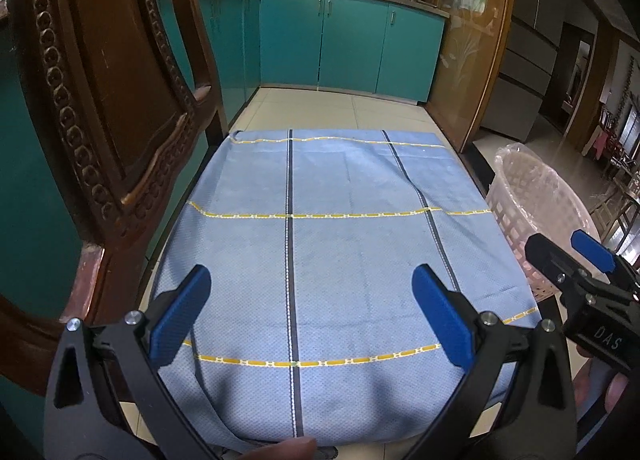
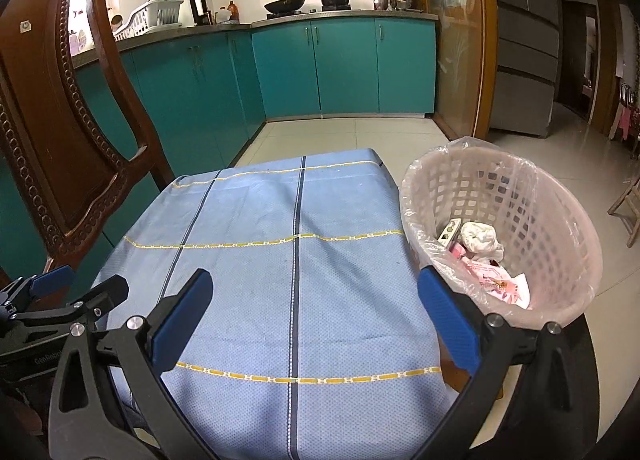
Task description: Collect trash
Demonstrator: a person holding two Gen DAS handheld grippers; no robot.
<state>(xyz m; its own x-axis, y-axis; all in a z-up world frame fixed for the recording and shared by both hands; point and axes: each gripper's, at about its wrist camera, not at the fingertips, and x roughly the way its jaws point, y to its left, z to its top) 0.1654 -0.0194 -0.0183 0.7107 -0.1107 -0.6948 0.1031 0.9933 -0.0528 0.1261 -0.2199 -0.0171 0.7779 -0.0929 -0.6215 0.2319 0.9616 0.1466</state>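
A pink lattice waste basket (image 2: 560,228) with a clear bag liner stands on the floor to the right of a small table. Inside it lie a crumpled white tissue (image 2: 478,236), a pink printed wrapper (image 2: 496,280) and a small white box (image 2: 448,232). The table wears a blue cloth (image 2: 280,260) with yellow and dark stripes, and nothing lies on it. My right gripper (image 2: 316,320) hangs open over the cloth's near right part, empty. My left gripper (image 1: 312,312) is open over the near edge of the cloth (image 1: 340,240), also empty. The basket (image 1: 532,204) shows at the right in the left wrist view.
A carved dark wooden chair (image 1: 100,100) stands close on the left of the table, its back (image 2: 52,120) rising high. Teal kitchen cabinets (image 2: 340,64) run along the far wall beyond a tiled floor (image 2: 360,136). A wood-framed glass door (image 1: 468,40) is at the right rear.
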